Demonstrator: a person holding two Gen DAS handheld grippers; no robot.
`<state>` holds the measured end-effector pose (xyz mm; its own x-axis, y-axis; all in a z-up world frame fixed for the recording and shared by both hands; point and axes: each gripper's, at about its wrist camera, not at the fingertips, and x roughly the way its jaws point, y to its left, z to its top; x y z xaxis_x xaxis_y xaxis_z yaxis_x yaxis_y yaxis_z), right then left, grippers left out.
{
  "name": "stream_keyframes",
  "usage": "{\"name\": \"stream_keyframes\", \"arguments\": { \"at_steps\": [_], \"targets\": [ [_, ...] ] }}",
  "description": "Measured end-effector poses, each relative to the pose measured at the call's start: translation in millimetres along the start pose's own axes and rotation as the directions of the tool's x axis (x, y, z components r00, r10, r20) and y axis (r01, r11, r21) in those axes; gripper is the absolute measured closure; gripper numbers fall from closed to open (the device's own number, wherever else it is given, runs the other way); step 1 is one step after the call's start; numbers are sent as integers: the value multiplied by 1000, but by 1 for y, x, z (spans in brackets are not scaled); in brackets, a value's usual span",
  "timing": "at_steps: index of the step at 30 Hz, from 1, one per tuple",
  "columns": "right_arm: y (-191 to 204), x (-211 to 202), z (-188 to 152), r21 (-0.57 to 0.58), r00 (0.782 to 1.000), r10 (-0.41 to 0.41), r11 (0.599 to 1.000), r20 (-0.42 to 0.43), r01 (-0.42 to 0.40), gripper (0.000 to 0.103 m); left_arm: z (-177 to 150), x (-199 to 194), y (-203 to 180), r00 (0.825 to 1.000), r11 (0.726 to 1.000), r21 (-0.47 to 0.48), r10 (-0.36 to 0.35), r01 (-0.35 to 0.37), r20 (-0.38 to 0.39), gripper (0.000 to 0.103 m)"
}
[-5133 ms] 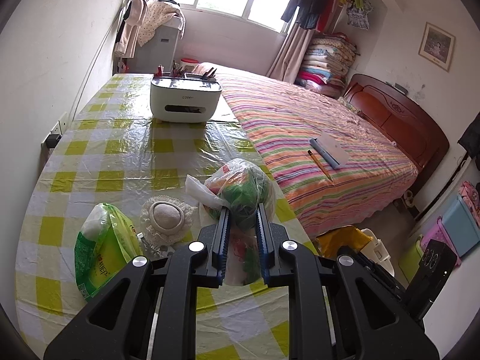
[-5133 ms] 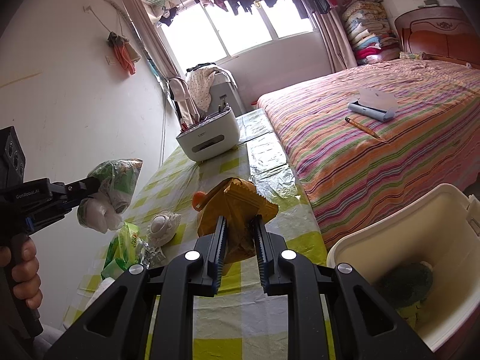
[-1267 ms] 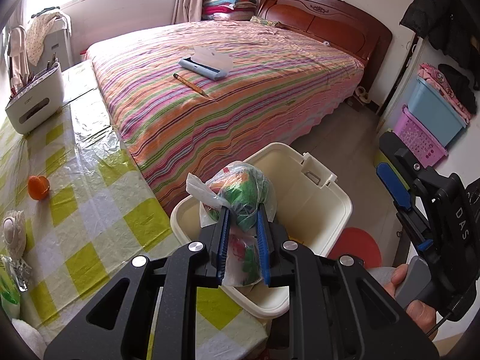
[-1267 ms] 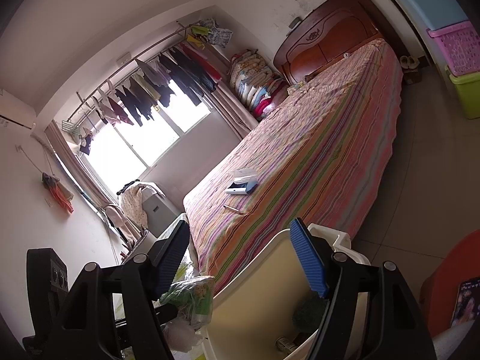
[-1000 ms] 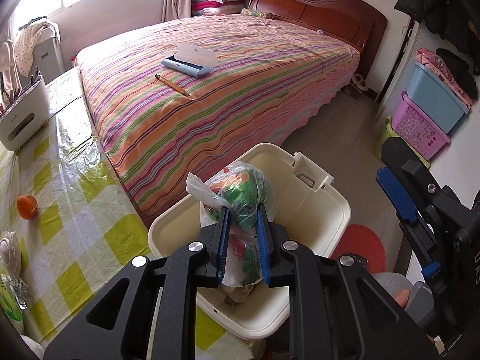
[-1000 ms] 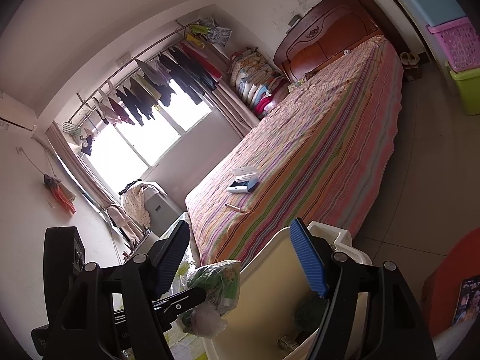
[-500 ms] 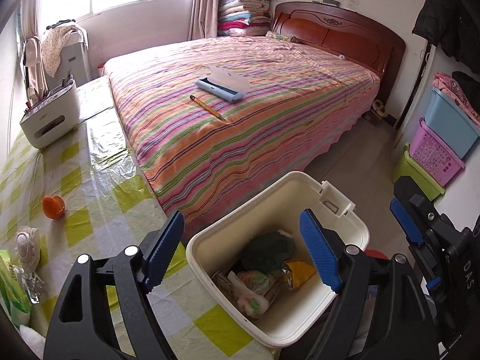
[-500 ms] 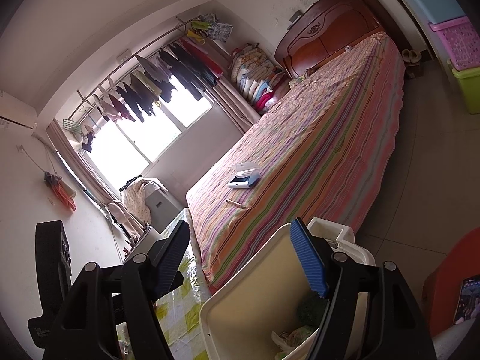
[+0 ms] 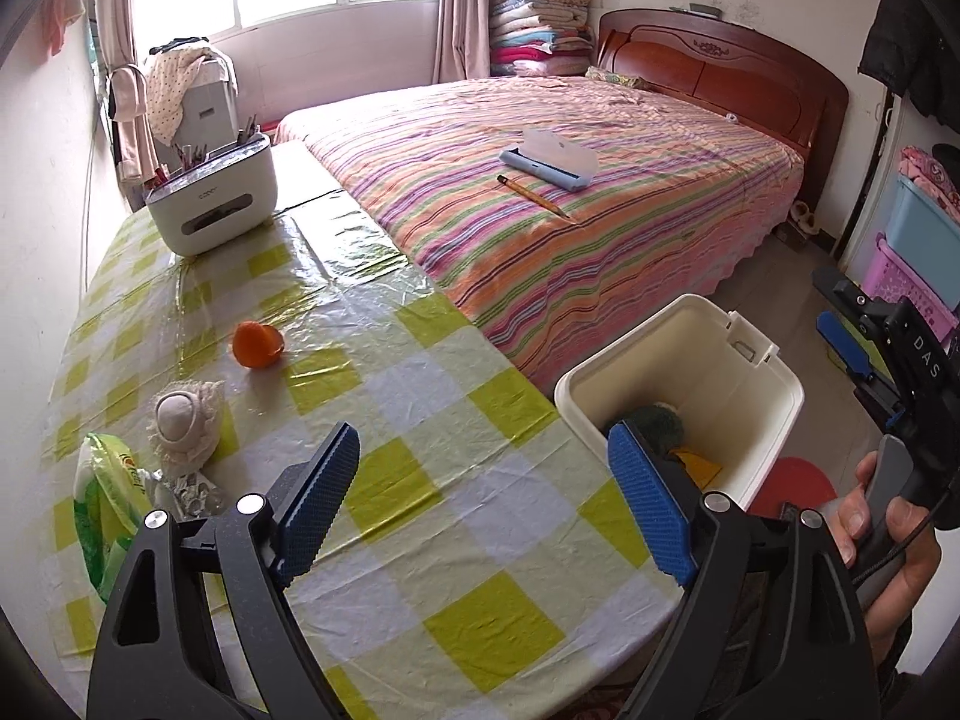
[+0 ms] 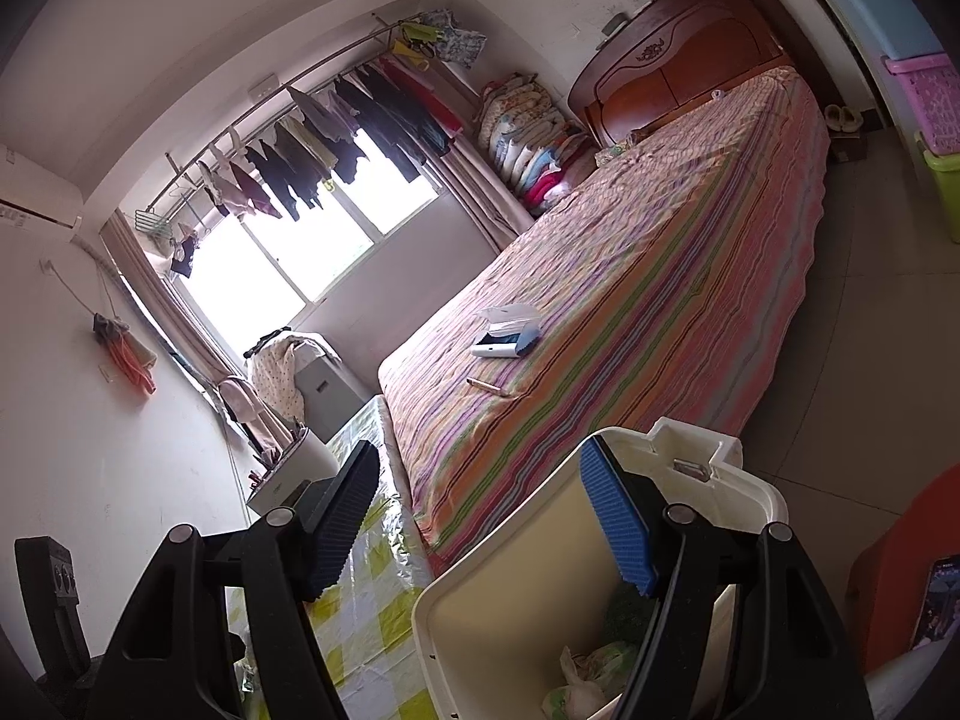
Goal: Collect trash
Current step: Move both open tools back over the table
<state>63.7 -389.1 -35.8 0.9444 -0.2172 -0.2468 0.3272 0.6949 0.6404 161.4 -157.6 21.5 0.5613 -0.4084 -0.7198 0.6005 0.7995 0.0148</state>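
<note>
Trash already lay in the white bin (image 9: 774, 402) beside the table (image 9: 420, 480), while an orange piece (image 9: 257, 345), a pale wad (image 9: 180, 420) and a green wrapper (image 9: 105, 510), seemingly litter, waited on the cloth; left gripper (image 9: 480, 504) hovered wide apart and empty above the table, right gripper (image 10: 480, 516) gaped over the bin.

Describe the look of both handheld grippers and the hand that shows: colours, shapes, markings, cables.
The left gripper has a black angular frame with triangular cut-outs, silver round bolts and blue ribbed finger pads. The right gripper is built the same. In the left view its black body bears white letters "DAS", and a bare hand grips its grey handle beside a thin black cable.
</note>
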Motion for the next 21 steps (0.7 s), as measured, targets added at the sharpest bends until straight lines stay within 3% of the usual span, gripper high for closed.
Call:
{"name": "stream_keyframes", "arguments": {
  "at_steps": [9, 13, 17, 21],
  "targets": [
    [27, 11, -11, -63, 999, 27, 998, -47, -30, 35, -26, -34, 66, 994, 992, -63, 109, -109, -6, 19],
    [38, 16, -16, -86, 997, 36, 995, -69, -42, 35, -35, -44, 99, 991, 979, -159, 133, -130, 10, 19],
    [46, 20, -21, -100, 995, 48, 993, -88, -56, 35, -46, -53, 131, 991, 945, -301, 133, -125, 6, 19],
    [55, 26, -26, -116, 992, 58, 991, -110, -70, 35, -55, -60, 147, 989, 929, -345, 148, -135, 10, 18]
  ]
}}
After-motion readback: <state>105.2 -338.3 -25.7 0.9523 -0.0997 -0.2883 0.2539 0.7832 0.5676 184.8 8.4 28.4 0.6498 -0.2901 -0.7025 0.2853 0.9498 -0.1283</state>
